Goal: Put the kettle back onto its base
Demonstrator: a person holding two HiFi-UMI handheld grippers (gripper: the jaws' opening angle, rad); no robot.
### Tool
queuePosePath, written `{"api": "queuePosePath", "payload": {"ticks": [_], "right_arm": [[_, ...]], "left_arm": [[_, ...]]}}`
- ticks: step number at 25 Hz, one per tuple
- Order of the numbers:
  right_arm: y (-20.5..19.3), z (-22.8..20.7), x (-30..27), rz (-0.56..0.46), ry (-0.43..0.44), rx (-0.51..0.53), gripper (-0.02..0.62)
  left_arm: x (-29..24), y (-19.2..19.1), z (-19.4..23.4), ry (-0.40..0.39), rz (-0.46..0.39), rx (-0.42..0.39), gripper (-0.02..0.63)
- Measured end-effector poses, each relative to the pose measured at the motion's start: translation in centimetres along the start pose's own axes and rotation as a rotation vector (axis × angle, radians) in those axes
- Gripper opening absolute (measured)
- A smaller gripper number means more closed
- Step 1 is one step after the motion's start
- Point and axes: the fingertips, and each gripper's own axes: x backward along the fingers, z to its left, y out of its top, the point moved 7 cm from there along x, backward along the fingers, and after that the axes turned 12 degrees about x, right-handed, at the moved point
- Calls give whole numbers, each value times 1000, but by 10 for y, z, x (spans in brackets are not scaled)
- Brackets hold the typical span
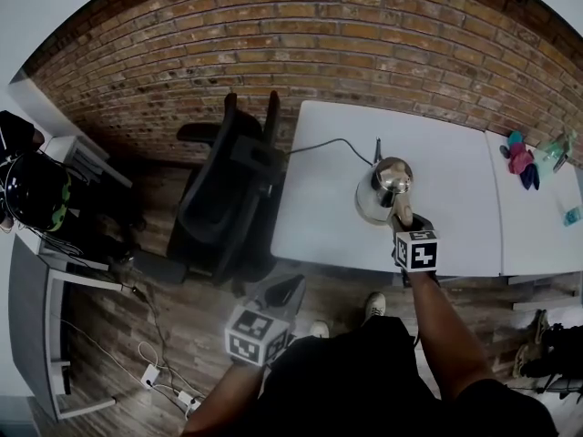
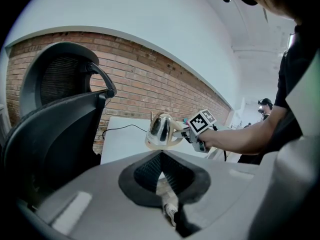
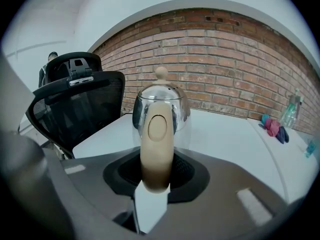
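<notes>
Low over the wooden floor, the left gripper (image 1: pixel 290 285) has its jaws together on nothing; farther out, the right gripper (image 1: pixel 407 221) clamps the beige handle (image 3: pixel 156 134) of the kettle (image 1: pixel 387 188) at the white table (image 1: pixel 455 208), base contact unclear; brick wall (image 1: pixel 273 44) beyond

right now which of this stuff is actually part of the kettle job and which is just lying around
Job: kettle, held by its handle in the right gripper; power cord; white table.
Lying about: office chair; colourful items far right; left gripper, shut and empty.
</notes>
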Motion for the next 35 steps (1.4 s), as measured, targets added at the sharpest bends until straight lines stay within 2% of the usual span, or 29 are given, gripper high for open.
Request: {"api": "queuePosePath", "payload": {"ticks": [3, 9, 16, 20, 25, 31, 33, 35], "right_arm": [[-3, 0, -1, -8, -1, 6, 127], [-12, 1, 14, -15, -18, 14, 183], [-17, 7, 52, -52, -49, -3, 190], [-17, 15, 85, -101, -66, -59, 159], [-15, 39, 133, -207, -15, -128, 28], [-16, 74, 194, -326, 56, -188, 26], [-16, 84, 211, -358, 68, -214, 26], [-16, 93, 225, -375, 61, -192, 26]], "left_arm": [[0, -1, -3, -5, 0, 1, 0], [6, -2, -6, -16, -9, 0, 0], [9, -4, -12, -79, -8, -33, 0], [12, -1, -17, -120, -12, -55, 0], [11, -1, -24, -164, -16, -83, 0], [4, 5, -43, -243, -25, -96, 0], [1, 7, -49, -275, -28, -73, 0], [-1, 8, -53, -311, -32, -32, 0]]}}
